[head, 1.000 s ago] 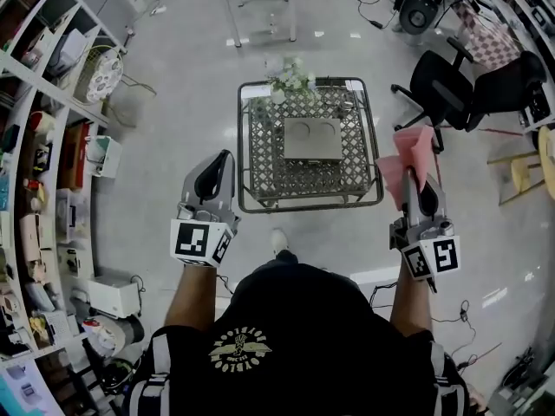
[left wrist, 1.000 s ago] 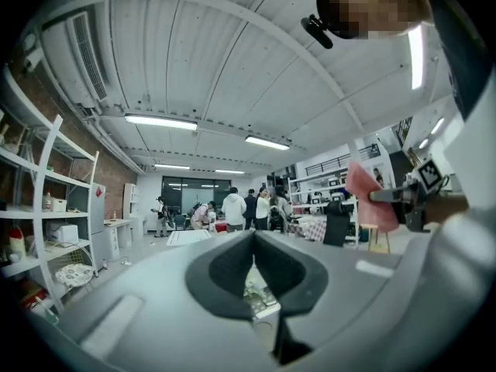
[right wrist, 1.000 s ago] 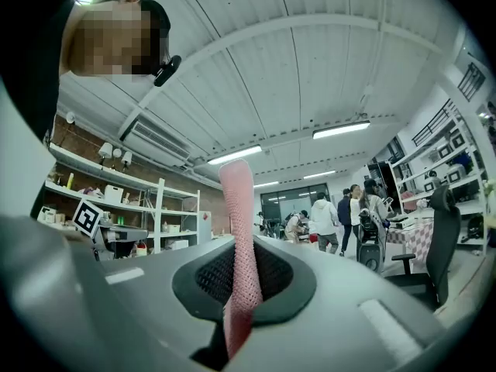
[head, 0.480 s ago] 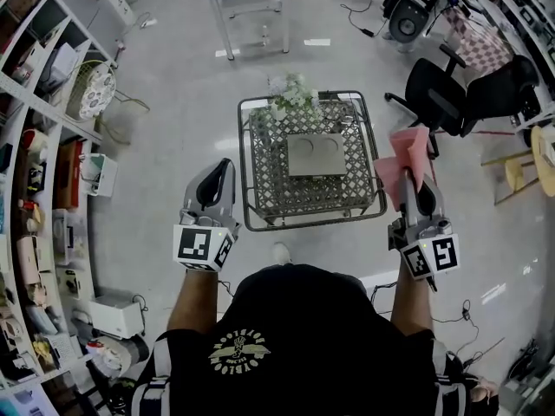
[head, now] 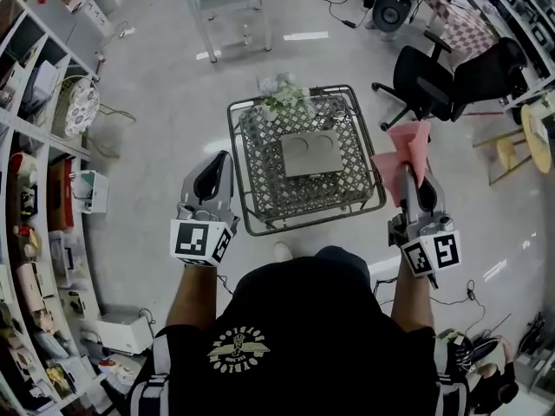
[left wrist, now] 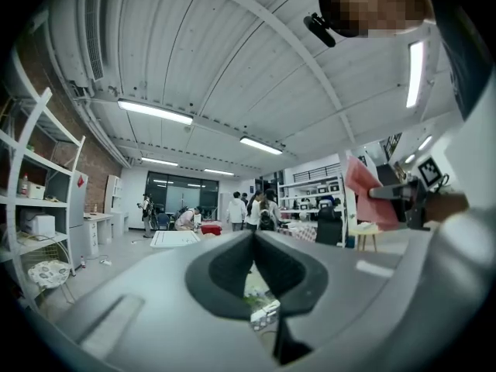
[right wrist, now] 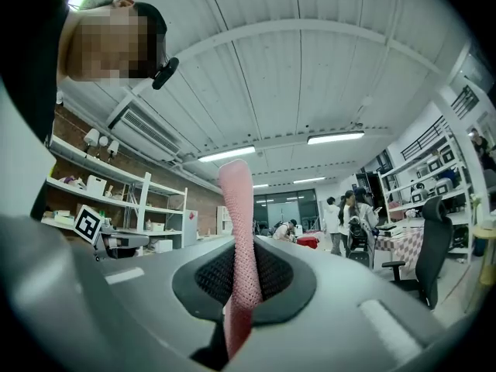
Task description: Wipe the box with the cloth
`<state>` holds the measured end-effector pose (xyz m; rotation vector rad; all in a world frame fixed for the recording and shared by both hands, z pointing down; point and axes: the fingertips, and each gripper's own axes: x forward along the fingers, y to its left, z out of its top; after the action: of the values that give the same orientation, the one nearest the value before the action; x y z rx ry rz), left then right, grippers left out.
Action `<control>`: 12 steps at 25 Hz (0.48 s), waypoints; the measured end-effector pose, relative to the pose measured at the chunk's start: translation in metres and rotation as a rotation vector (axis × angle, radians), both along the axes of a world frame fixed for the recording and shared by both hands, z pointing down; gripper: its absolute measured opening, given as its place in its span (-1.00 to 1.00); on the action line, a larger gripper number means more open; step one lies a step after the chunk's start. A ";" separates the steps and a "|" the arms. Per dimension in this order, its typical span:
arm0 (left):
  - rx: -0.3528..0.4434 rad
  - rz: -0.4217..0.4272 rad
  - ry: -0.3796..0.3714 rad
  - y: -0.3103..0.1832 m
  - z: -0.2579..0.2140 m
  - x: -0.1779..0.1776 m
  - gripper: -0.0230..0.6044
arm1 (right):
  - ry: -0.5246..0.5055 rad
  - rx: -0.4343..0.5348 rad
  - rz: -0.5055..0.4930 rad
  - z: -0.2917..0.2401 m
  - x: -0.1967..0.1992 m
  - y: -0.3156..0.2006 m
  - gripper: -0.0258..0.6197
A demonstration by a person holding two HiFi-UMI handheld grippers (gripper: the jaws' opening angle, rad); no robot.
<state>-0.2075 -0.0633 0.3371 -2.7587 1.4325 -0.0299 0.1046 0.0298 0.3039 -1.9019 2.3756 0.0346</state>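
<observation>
Stepped slightly closer to the wire table point(head: 236, 159), keeping the pink cloth point(head: 402, 152) pinched in the right gripper point(head: 406, 178) at three o'clock of the grey box point(head: 311, 153) and the left gripper point(head: 220, 159) pressed together, empty, at nine o'clock; wiping yet to start.

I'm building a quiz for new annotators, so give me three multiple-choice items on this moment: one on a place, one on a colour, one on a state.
1. Where is the grey box?
A. on the wire-mesh table
B. on the floor
C. on a shelf

2. What colour is the cloth?
A. blue
B. pink
C. white

3. How is the left hand-held gripper?
A. shut on the cloth
B. wide open
C. shut, empty

Answers:
1 A: the head view shows it lying on the mesh top.
2 B: pink fabric is clamped in the right hand-held gripper.
3 C: its jaws meet with nothing between them.
</observation>
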 end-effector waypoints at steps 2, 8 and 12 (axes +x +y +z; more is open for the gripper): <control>-0.009 0.017 -0.004 -0.002 0.006 0.005 -0.93 | -0.005 0.000 0.013 0.002 0.003 0.001 -0.87; -0.050 0.016 0.007 -0.009 0.020 0.010 -0.93 | -0.010 -0.018 0.015 0.007 0.009 -0.005 -0.87; -0.059 -0.005 0.005 -0.022 0.024 0.018 -0.93 | -0.014 -0.034 -0.003 0.014 0.019 -0.022 -0.87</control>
<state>-0.1895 -0.0851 0.3612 -2.8033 1.4636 -0.0664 0.1237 0.0077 0.3177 -1.9064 2.3856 -0.0199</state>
